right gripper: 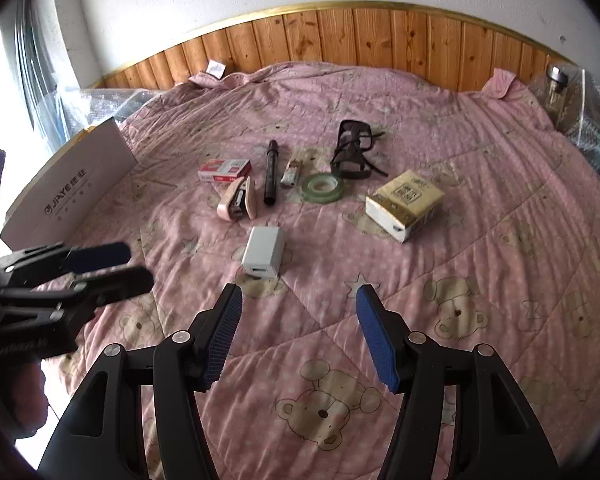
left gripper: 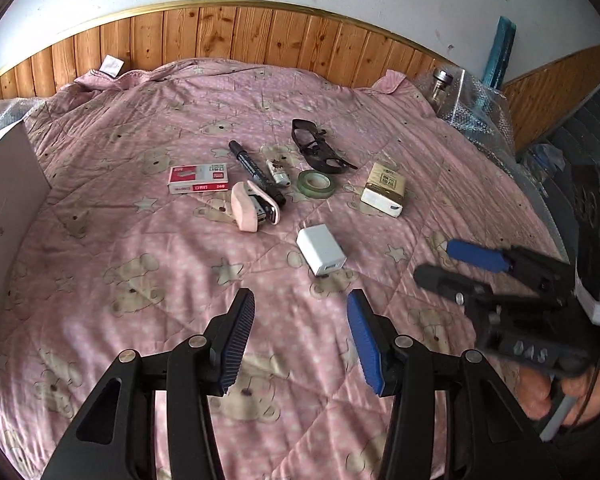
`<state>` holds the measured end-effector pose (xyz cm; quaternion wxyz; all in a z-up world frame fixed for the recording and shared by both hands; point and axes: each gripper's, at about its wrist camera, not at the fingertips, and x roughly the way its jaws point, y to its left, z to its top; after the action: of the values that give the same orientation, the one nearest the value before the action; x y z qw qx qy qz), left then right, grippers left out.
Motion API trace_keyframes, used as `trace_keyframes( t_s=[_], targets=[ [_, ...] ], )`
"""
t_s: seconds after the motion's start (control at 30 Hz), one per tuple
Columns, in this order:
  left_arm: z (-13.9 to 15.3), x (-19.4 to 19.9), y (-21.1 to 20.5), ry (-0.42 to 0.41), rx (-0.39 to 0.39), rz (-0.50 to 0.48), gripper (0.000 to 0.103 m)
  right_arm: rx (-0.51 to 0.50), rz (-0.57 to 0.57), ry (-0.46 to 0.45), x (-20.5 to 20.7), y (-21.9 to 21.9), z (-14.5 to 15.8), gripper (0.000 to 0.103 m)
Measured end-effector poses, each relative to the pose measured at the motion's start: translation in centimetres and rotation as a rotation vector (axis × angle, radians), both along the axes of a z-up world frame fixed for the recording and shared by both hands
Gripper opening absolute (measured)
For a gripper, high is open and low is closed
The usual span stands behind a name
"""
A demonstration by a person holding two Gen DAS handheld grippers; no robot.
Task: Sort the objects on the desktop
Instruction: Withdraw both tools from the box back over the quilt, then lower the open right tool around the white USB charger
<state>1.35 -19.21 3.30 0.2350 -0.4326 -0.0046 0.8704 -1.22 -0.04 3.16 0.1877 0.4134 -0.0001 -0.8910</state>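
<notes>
**Still untouched: desktop clutter bunched mid-bed, both jaws spread and empty**

Nearest item is the white USB charger [left gripper: 321,251], lying flat on the pink bear-print quilt [left gripper: 140,280], port end facing the cameras. It sits just ahead of both grippers, roughly in line with the gap of the left gripper [left gripper: 300,336] and a bit left of centre for the right gripper [right gripper: 298,332]. Not between the jaws of either; clear quilt in between.

Behind it, a loose row: pink stapler [left gripper: 252,206] touching the black marker [left gripper: 256,172], red staple box [left gripper: 199,178] to the left, small white lighter-like item [left gripper: 278,172], green tape roll [left gripper: 317,182], black glasses [left gripper: 320,148] folded behind the tape, yellow tissue pack [left gripper: 384,194] off to the right, apart from the rest.

White cardboard box [right gripper: 72,184] stands open at the bed's left edge, probably the sorting target, hence everything laid out within reach.

Both jaws wide apart, holding nothing. Judgement: sorting not begun; charger is the easiest first grab.
</notes>
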Motion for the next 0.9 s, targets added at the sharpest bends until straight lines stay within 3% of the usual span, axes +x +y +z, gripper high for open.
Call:
trace_keyframes(
  t_s=[0.17,0.5,0.9],
  targets=[
    [0.3,-1.9,-0.8,0.005,-0.003,0.049,0.050,-0.035,0.040,-0.017,-0.9,-2.0,-0.7,0.062],
    [-0.4,-3.9,-1.4,0.011,-0.036,0.055,0.050,-0.018,0.063,-0.052,-3.7,-6.0,-2.7,0.061],
    [-1.1,-4.6,-2.1,0.002,-0.030,0.057,0.050,0.064,0.030,-0.080,-5.3,-6.7,-4.4,0.025]
  ],
)
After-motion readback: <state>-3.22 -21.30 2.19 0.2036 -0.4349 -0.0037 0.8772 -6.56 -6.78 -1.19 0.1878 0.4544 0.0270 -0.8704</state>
